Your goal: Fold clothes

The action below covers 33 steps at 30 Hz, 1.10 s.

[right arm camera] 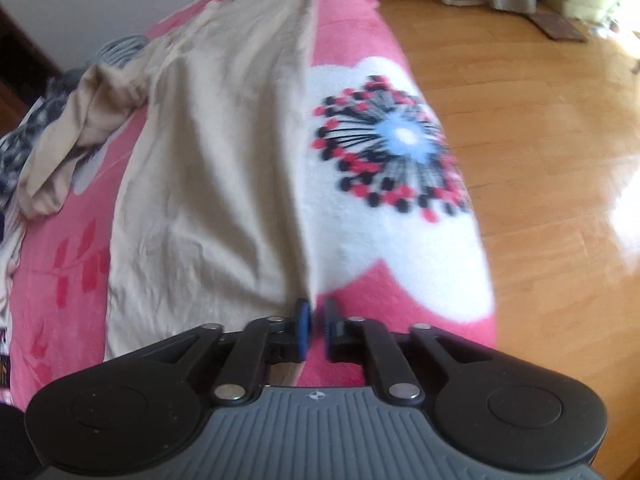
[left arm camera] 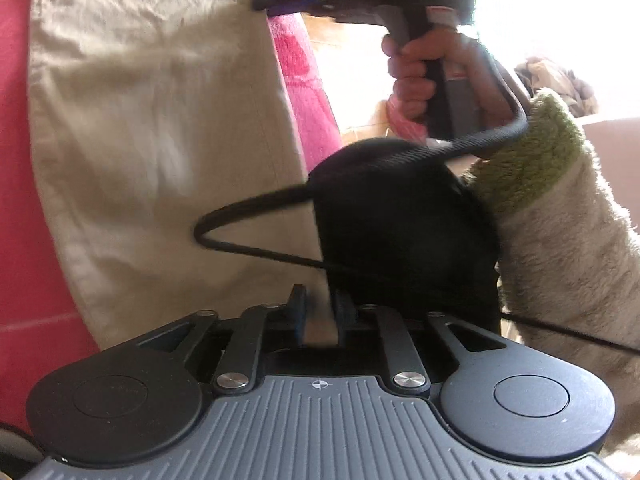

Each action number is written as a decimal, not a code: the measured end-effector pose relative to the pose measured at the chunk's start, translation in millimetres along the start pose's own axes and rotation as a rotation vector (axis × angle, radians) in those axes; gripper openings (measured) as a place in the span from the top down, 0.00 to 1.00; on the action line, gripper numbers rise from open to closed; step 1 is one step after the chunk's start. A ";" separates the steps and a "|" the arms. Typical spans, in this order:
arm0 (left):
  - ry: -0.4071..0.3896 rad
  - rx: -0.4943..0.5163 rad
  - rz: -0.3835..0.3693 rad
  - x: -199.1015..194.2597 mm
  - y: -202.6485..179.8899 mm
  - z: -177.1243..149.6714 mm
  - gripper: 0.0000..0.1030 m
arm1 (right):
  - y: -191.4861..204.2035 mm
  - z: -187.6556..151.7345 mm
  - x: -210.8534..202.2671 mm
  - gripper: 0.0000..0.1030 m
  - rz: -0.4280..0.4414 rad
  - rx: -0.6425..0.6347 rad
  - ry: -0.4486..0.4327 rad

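A beige garment (right arm camera: 208, 168) lies spread lengthwise on a pink flowered blanket (right arm camera: 392, 248), one end bunched at the left (right arm camera: 68, 148). My right gripper (right arm camera: 316, 320) is shut on the garment's near right edge. In the left wrist view the same beige garment (left arm camera: 152, 132) fills the left half, and my left gripper (left arm camera: 320, 312) is closed on its edge. The right gripper (left arm camera: 276, 4) also shows at the top of that view, held by a hand (left arm camera: 416, 76) and pinching the cloth's far edge.
A black cable (left arm camera: 256, 208) loops across the left wrist view over a black cuff (left arm camera: 400, 232) and a fuzzy white-green sleeve (left arm camera: 560, 208). Wooden floor (right arm camera: 540, 120) lies right of the bed. Other clothes (right arm camera: 24, 136) lie at the far left.
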<state>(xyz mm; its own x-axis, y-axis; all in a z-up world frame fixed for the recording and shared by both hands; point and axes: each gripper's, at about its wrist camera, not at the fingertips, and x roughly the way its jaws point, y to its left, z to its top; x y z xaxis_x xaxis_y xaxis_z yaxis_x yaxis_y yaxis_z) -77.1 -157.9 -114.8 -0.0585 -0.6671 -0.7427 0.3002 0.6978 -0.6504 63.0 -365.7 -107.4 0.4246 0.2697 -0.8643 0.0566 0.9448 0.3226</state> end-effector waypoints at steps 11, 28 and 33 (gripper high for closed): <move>-0.026 0.063 -0.048 -34.3 14.2 -58.7 0.62 | 0.6 -57.4 -162.3 0.70 0.006 0.028 -0.344; -0.196 -0.097 0.225 -55.8 36.2 -76.5 0.62 | -17.9 -186.5 -119.7 0.40 0.210 0.165 0.061; -0.181 -0.127 0.277 -36.9 46.5 -69.3 0.62 | -23.8 -213.8 -81.7 0.42 0.274 0.224 0.143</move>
<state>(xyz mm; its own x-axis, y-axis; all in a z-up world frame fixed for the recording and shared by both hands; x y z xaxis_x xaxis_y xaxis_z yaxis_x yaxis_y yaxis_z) -126.9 -82.8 -128.7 0.1814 -0.4750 -0.8611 0.1591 0.8782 -0.4510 -166.2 -370.5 -127.0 0.3223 0.5445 -0.7743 0.1612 0.7745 0.6117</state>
